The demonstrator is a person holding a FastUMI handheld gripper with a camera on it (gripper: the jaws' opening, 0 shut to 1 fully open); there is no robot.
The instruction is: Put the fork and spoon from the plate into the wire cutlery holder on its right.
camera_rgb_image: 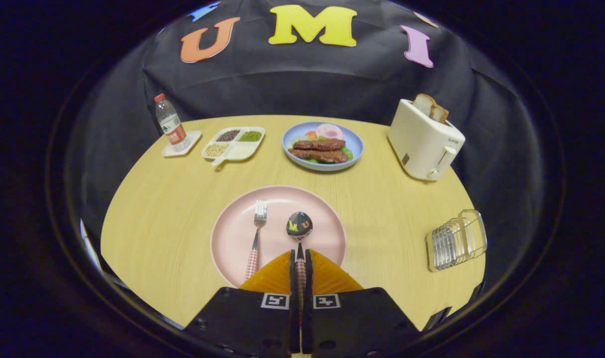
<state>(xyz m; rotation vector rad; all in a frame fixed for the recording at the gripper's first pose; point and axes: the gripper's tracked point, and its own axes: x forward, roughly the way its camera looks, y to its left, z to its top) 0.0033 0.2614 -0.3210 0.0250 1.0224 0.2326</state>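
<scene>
A pink plate [243, 238] lies on the wooden table just ahead of my fingers. On it a fork [256, 233] with a checked handle lies left of the fingers, tines pointing away. The spoon [299, 226] lies beside it with its shiny bowl facing up. My gripper [300, 261] is shut on the spoon's checked handle, both fingers pressing it. The wire cutlery holder [455, 240] stands well to the right of the plate, near the table's edge.
Beyond the pink plate sits a blue plate [354, 141] of food. A white toaster [424, 141] with bread stands back right. A divided tray [235, 142] of grains and a water bottle [170, 122] on a small dish stand back left.
</scene>
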